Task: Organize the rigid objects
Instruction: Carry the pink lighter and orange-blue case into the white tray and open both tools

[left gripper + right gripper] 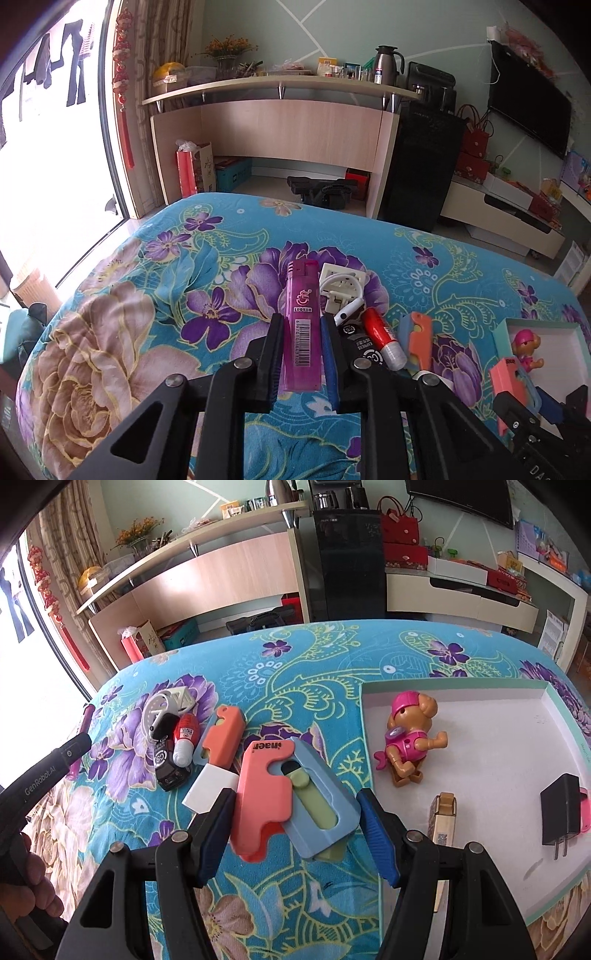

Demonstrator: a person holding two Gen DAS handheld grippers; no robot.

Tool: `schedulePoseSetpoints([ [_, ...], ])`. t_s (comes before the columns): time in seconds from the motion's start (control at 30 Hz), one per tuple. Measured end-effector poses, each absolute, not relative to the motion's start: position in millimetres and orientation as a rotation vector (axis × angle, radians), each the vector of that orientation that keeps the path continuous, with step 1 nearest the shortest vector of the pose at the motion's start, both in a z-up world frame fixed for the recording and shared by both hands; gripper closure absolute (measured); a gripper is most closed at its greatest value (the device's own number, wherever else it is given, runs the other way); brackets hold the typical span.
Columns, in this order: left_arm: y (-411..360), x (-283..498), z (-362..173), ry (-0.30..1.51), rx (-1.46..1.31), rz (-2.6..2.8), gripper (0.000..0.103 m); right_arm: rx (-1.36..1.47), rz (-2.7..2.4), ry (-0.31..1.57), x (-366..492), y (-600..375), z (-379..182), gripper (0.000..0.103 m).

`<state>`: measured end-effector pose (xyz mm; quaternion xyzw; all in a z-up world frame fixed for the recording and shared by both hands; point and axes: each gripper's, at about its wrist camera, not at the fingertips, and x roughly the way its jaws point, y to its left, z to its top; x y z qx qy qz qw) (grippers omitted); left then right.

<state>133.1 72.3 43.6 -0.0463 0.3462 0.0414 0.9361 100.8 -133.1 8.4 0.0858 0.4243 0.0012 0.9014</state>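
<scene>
My left gripper (303, 354) is shut on a purple lighter (302, 328), holding it upright above the floral bedspread. My right gripper (295, 830) is shut on a pink and blue toy cutter (291, 797), which sits tilted between the blue pads, left of the white tray (498, 716). In the tray lie a pink toy dog (410, 738), a black plug adapter (561, 812) and a tan lighter (443, 819). A pile on the bed holds a red glue tube (186, 740), a smaller orange cutter (223, 738), a black item (168, 768), a white eraser (210, 788) and a white socket part (166, 705).
The bed (332, 657) has a blue floral cover and ends at a rounded far edge. Beyond stand a wooden desk (291, 125), a black cabinet (347, 561) and a TV unit (461, 594). The left gripper's handle (44, 771) shows at the right wrist view's left.
</scene>
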Motion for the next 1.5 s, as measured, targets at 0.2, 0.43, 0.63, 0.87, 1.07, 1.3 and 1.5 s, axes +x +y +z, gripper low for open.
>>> schedulePoseSetpoints([
  [0.2, 39.0, 130.0, 56.2, 0.679, -0.046, 0.015, 0.082, 0.206, -0.037, 0.841, 95.8, -156.8, 20.7, 0.035],
  [0.43, -13.6, 125.6, 61.4, 0.674, -0.001, -0.108, 0.082, 0.251, -0.116, 0.815, 92.7, -201.9, 26.6, 0.035],
  [0.63, -62.0, 120.1, 61.3, 0.678, 0.051, -0.211, 0.082, 0.295, -0.180, 0.803, 86.8, -241.5, 26.9, 0.035],
  [0.87, -110.2, 114.0, 55.0, 0.696, 0.102, -0.317, 0.082, 0.334, -0.233, 0.781, 76.9, -277.5, 29.0, 0.035],
  [1.07, -152.7, 107.0, 41.9, 0.729, 0.146, -0.411, 0.082, 0.373, -0.284, 0.765, 66.6, -303.8, 30.7, 0.035],
  [1.3, -182.2, 100.3, 28.1, 0.765, 0.181, -0.465, 0.082, 0.395, -0.316, 0.763, 61.0, -319.5, 30.0, 0.035],
  [1.5, -189.6, 102.8, 15.8, 0.791, 0.189, -0.471, 0.082, 0.394, -0.301, 0.772, 61.7, -318.3, 27.4, 0.035],
])
